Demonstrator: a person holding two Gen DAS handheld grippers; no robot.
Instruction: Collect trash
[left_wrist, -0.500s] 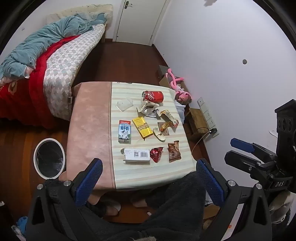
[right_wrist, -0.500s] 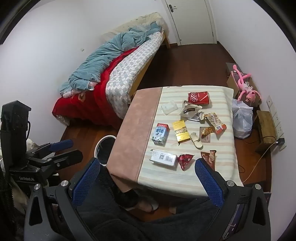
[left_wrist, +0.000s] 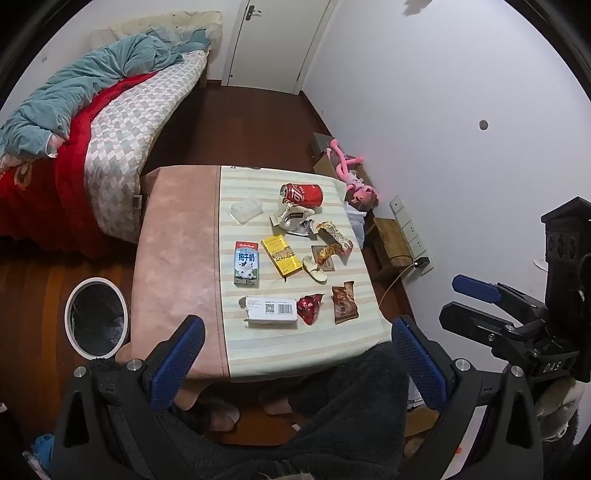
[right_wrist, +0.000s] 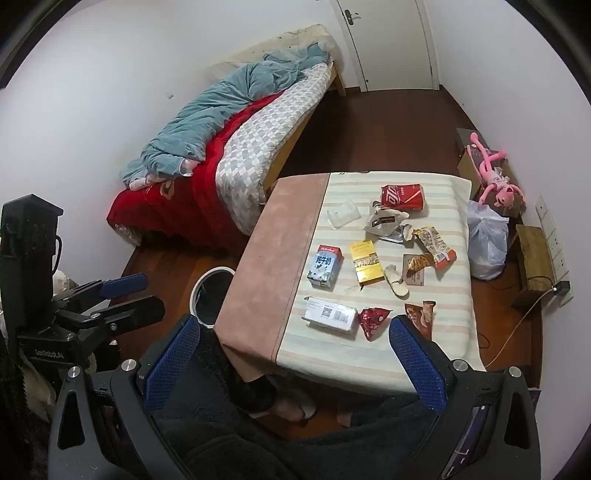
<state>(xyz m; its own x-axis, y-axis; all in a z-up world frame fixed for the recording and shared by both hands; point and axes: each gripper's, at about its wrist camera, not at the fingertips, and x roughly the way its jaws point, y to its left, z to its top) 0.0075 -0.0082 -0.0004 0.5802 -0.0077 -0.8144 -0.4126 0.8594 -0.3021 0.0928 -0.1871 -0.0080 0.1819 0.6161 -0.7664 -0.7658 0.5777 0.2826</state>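
Trash lies on a low table (left_wrist: 177, 236) (right_wrist: 454, 306): a red can (left_wrist: 302, 194) (right_wrist: 402, 196), a milk carton (left_wrist: 246, 263) (right_wrist: 324, 266), a yellow box (left_wrist: 281, 255) (right_wrist: 365, 261), a white box (left_wrist: 271, 311) (right_wrist: 330, 314), a red wrapper (left_wrist: 309, 308) (right_wrist: 372, 321), a brown wrapper (left_wrist: 344, 302) (right_wrist: 421, 317) and crumpled packets (left_wrist: 295, 218) (right_wrist: 386, 221). A white bin (left_wrist: 96, 318) (right_wrist: 207, 291) with a black liner stands on the floor left of the table. My left gripper (left_wrist: 293, 363) and right gripper (right_wrist: 291, 363) are open and empty, high above the table's near edge.
A bed (left_wrist: 110, 122) (right_wrist: 251, 147) with red and teal bedding stands to the left. A pink plush toy (left_wrist: 351, 177) (right_wrist: 495, 177), a white plastic bag (right_wrist: 485, 240), a wooden stool (left_wrist: 391, 240) and a power strip lie along the right wall. A closed door (left_wrist: 277, 40) is at the back.
Both views have shifted only slightly. Nothing on the table has moved and both grippers stay open.
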